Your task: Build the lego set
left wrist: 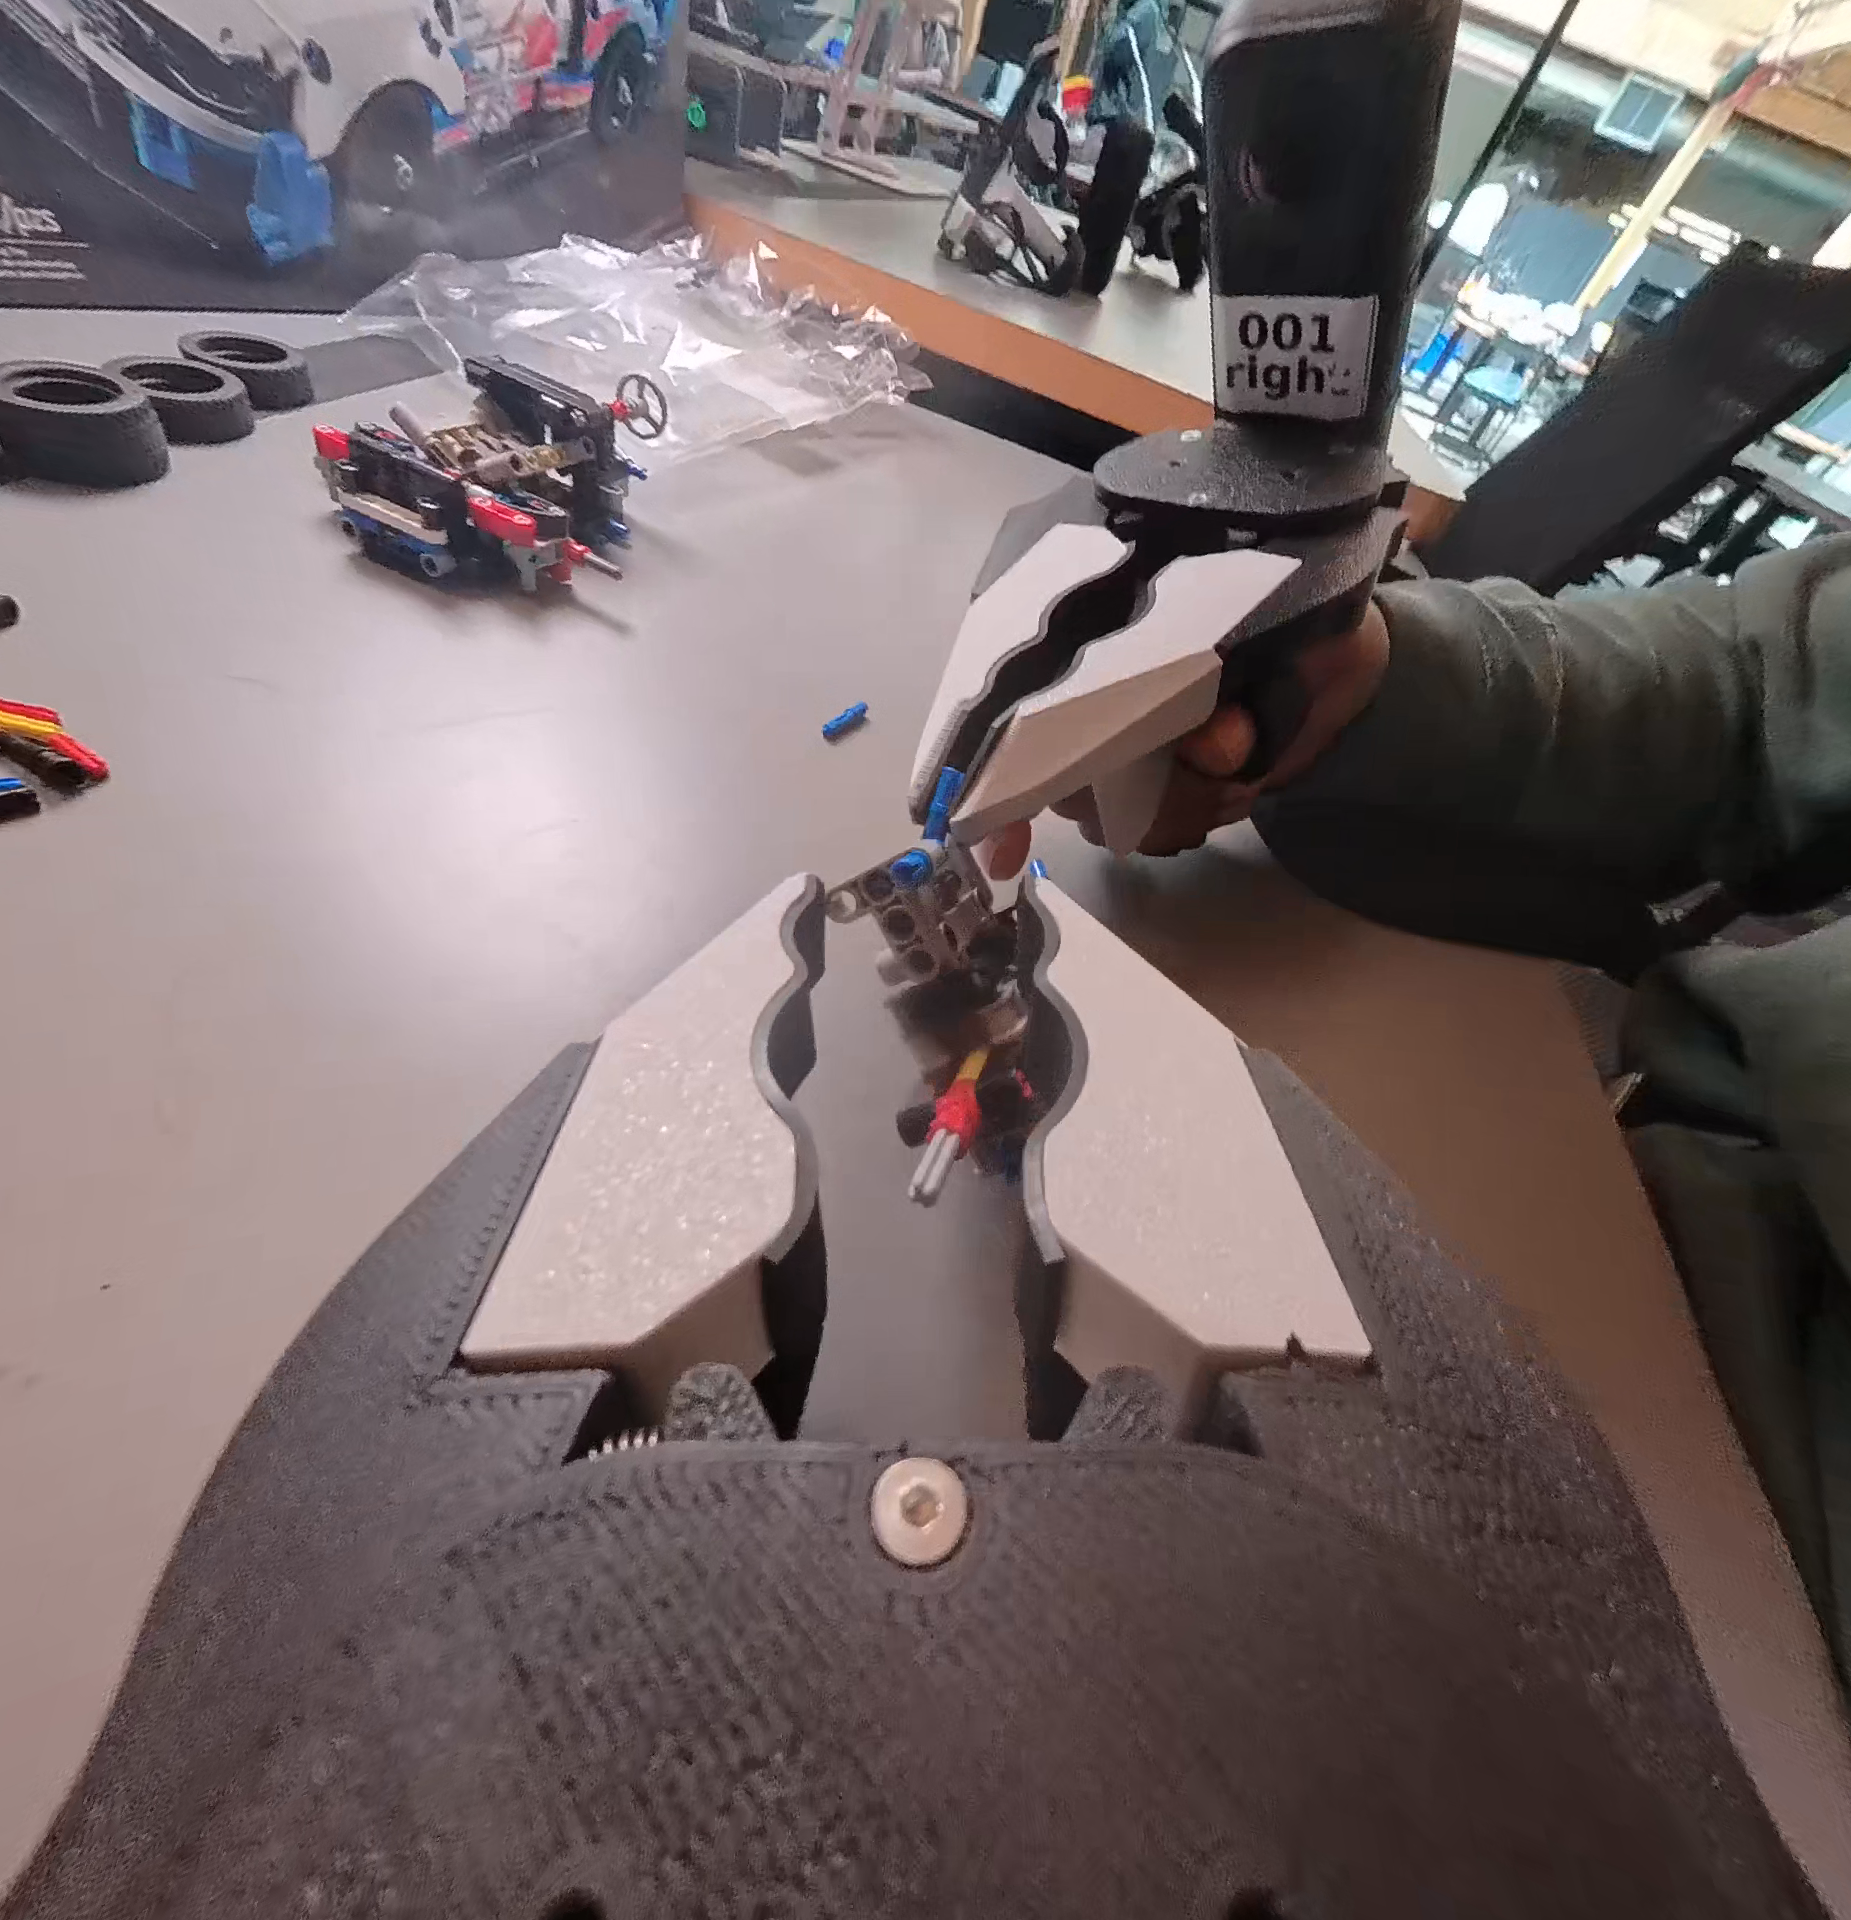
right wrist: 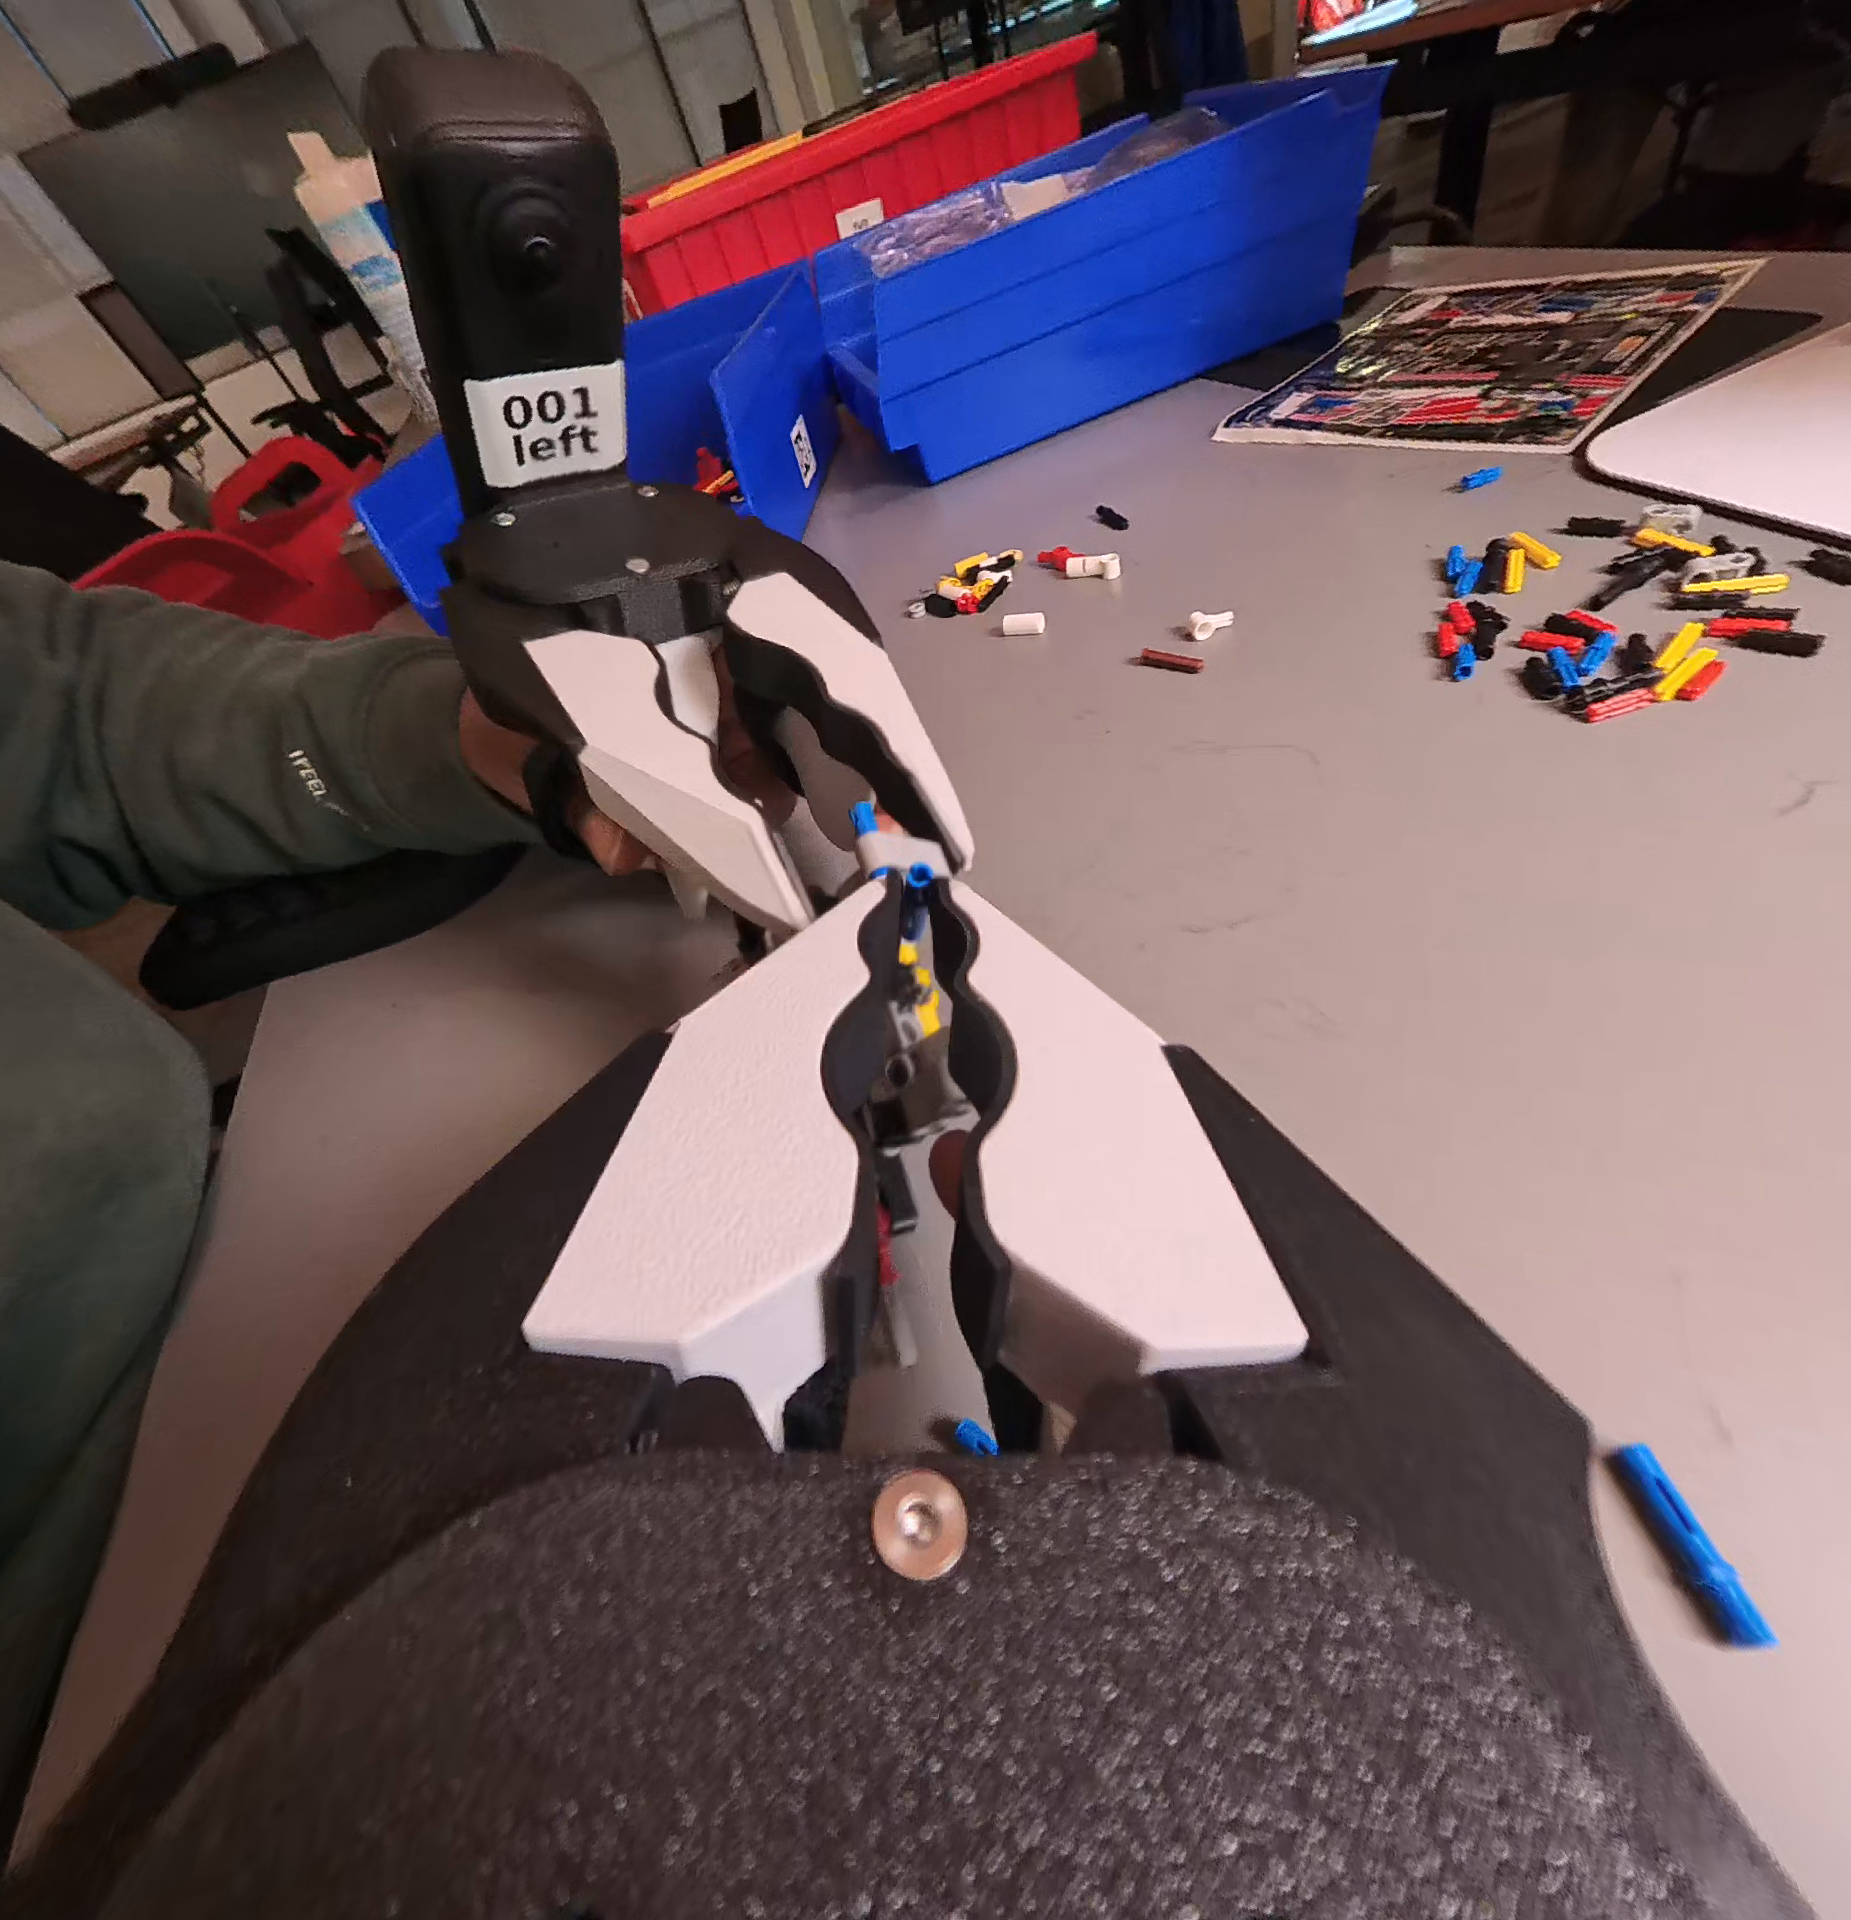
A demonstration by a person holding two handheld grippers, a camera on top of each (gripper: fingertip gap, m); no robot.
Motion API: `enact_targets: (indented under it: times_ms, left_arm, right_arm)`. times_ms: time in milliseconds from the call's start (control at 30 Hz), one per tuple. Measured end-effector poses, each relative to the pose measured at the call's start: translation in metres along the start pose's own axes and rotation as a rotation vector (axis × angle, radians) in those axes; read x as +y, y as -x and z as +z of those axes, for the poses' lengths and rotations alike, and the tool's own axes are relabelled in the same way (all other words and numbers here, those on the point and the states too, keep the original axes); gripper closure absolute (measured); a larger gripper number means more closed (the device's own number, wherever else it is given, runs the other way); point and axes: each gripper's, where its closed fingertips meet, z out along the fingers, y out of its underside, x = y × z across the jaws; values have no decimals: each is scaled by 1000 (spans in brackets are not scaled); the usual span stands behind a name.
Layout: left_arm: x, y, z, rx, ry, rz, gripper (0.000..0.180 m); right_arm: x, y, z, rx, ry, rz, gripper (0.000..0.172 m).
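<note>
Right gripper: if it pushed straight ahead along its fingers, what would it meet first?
Most likely the grey beam assembly between the left gripper's fingers; its blue pin already reaches it.

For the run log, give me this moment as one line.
right gripper: shut on small blue plastic pin | left gripper: open around grey holed-beam brick assembly | surface: grey table

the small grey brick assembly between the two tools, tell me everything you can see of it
The small grey brick assembly is made of light grey plastic beams with round holes, blue pins at its top, and darker, yellow and red parts lower down. It stands tilted between the left tool's spread fingers. The right tool is shut on a blue pin entering its top.
</note>
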Motion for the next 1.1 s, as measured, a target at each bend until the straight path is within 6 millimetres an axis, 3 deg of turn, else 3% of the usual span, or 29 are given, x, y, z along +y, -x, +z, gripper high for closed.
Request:
enact_targets:
  times_ms: [200,367,467,567,633,733,800,967,1100]
  left_arm:
    - [11,-3,4,-28,78,74,180]
    - [8,10,-6,-38,85,9,177]
    - [6,6,-24,50,160,-16,158]
    - [30,-18,-50,200,386,-29,150]
    - [53,-28,-59,213,504,16,151]
    - [81,-38,-53,208,580,68,156]
    - [84,-40,-47,202,582,116,167]
    - [71,-15,-38,129,539,129,173]
    - [58,31,-37,-74,430,29,167]
  right_arm:
    - [1,0,-1,-1,14,-5,168]
    - [-4,-5,-7,18,6,-23,168]
    - [-5,-6,-9,23,8,-37,168]
    - [-2,-5,-12,4,59,-95,168]
    - [8,-1,-16,-34,143,-133,168]
    - [28,6,-23,-91,270,-185,168]
    - [36,7,-28,-100,329,-212,168]
    - [55,18,-34,-144,441,-265,168]
    - [66,37,-28,-213,475,-287,168]
